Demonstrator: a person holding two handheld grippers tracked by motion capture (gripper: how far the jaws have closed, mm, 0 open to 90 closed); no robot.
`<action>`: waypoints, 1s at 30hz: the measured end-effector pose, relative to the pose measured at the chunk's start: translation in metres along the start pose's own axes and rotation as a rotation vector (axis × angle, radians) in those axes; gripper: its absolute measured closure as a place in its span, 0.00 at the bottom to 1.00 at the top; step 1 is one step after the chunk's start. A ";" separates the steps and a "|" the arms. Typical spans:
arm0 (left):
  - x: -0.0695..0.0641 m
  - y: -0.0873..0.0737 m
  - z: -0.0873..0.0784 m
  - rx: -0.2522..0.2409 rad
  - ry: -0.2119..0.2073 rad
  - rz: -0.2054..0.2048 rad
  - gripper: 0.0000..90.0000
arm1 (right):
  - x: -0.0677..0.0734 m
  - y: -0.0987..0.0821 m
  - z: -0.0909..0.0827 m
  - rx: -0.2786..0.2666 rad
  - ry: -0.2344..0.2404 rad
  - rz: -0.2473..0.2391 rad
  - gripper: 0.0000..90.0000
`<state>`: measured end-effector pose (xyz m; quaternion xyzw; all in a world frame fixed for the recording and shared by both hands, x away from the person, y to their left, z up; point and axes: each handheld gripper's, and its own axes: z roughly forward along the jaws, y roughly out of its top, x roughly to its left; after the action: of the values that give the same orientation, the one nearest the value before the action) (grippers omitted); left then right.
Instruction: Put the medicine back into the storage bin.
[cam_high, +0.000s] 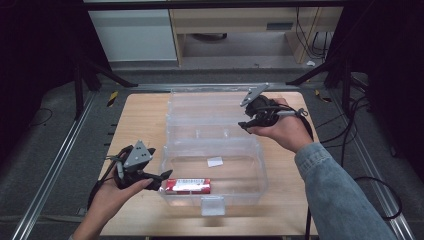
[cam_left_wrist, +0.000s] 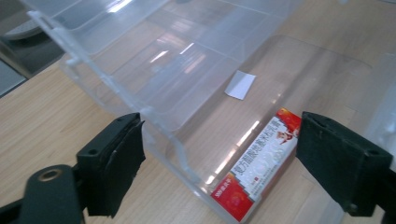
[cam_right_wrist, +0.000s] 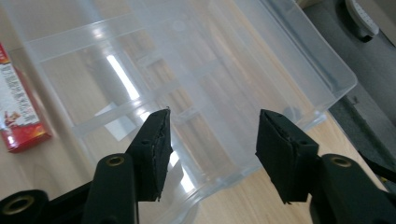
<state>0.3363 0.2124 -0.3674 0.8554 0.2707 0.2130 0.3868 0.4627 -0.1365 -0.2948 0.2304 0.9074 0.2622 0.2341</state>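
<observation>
Here, from the high view, I saw a light wooden table (cam_high: 140, 120) with a clear plastic box (cam_high: 212, 172) on it, its hinged lid (cam_high: 205, 112) thrown open and lying back toward the far edge. A red and white carton (cam_high: 187, 186) lay flat on the floor of the box, close against the near wall and toward its left end, and a small white slip (cam_high: 215, 161) lay farther in, apart from the carton. My left gripper (cam_high: 165, 176) sat in the person's left hand just outside the box's near left corner, its tips pointing toward the carton without touching it. In the left gripper view the two black jaws stood wide apart with nothing pressed between them; the box's corner wall and the carton (cam_left_wrist: 257, 163) appeared in the gap beyond, and the slip (cam_left_wrist: 240, 85) lay past them. My right gripper (cam_high: 246, 125) was held in the person's right hand, a denim sleeve (cam_high: 340, 195) behind it, over the right side of the open lid. In the right gripper view its jaws were also parted, gripping nothing, looking down through the clear lid (cam_right_wrist: 224, 84), with the carton (cam_right_wrist: 18, 112) at the left edge. I could not tell whether the right tips touched the plastic.
</observation>
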 end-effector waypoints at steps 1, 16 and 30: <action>-0.002 0.000 0.001 0.003 -0.005 0.008 0.21 | -0.002 0.001 0.001 0.003 0.001 -0.006 0.53; -0.013 -0.004 0.018 0.034 -0.085 0.012 0.40 | -0.012 0.012 0.026 0.049 0.030 -0.051 0.54; -0.016 -0.010 0.018 0.058 -0.128 0.021 0.41 | -0.016 0.021 0.063 0.155 0.097 -0.058 0.50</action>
<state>0.3310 0.1985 -0.3888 0.8809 0.2424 0.1541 0.3761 0.5160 -0.1060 -0.3253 0.2085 0.9415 0.1953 0.1788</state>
